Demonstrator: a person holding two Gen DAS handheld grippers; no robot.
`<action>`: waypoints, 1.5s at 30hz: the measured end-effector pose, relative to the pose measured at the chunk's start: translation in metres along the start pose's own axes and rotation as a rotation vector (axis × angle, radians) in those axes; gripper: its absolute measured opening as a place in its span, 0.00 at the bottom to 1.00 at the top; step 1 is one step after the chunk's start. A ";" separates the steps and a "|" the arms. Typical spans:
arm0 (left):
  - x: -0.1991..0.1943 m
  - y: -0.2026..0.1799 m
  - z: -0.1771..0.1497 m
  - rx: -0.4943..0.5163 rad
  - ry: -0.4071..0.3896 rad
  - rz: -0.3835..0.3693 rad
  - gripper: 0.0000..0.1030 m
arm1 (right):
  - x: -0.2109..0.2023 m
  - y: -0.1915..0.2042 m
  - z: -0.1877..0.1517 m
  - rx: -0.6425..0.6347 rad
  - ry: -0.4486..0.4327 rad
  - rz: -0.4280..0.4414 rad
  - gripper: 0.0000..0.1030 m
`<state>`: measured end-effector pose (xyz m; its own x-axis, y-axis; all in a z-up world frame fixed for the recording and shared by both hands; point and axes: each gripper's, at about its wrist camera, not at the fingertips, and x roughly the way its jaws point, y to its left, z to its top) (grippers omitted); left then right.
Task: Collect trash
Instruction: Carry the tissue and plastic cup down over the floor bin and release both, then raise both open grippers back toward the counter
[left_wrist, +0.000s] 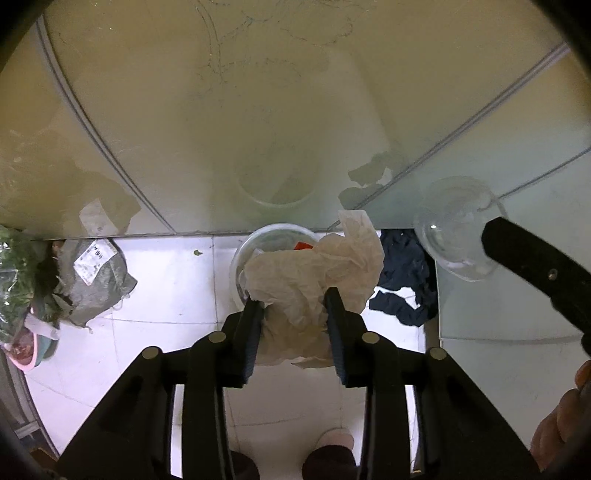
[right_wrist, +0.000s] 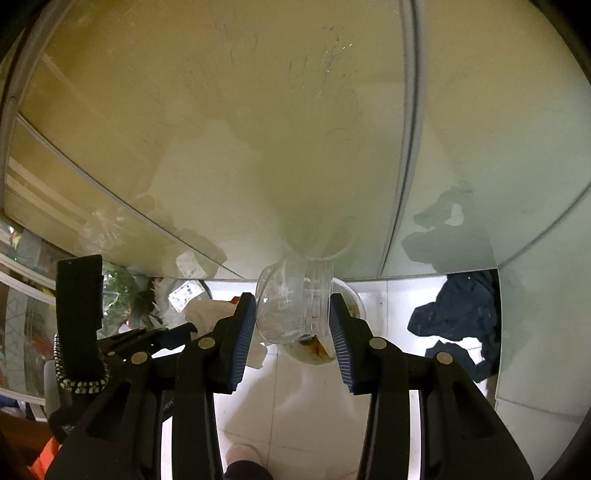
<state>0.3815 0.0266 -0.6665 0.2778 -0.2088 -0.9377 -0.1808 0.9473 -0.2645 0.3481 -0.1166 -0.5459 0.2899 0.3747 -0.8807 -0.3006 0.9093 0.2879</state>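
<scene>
You are holding both grippers over a white tiled floor (left_wrist: 159, 295), at the foot of a frosted glass wall (left_wrist: 258, 110). Your left gripper (left_wrist: 295, 301) is carrying a crumpled tissue (left_wrist: 314, 273); the fingers are standing either side of it, and it is hard to tell whether they are pressing it or have just let go. The wad is hanging over a round clear container (left_wrist: 273, 236) set on the floor against the glass wall, with something orange inside. Your right gripper (right_wrist: 293, 310) is gripping a clear plastic cup (right_wrist: 295, 299), fingers clamped on its sides, above the same container, which is showing food residue. So the job looks partway: two pieces are arriving at the container. Probably left to collect are a grey bag (left_wrist: 96, 284) with a label and a dark cloth (left_wrist: 404, 284) near the corner.
</scene>
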 end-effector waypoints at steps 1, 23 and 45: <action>0.001 0.001 0.002 -0.001 0.005 -0.006 0.45 | 0.002 0.002 0.001 -0.005 -0.001 0.003 0.36; -0.232 -0.045 0.016 0.047 -0.172 0.027 0.48 | -0.157 0.043 0.040 -0.038 -0.072 -0.046 0.46; -0.669 -0.145 -0.103 0.175 -0.862 0.057 0.80 | -0.541 0.165 0.002 -0.137 -0.647 0.015 0.46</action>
<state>0.1251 0.0041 -0.0244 0.9006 0.0288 -0.4336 -0.0885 0.9891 -0.1181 0.1434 -0.1693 -0.0212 0.7593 0.4591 -0.4612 -0.4095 0.8879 0.2097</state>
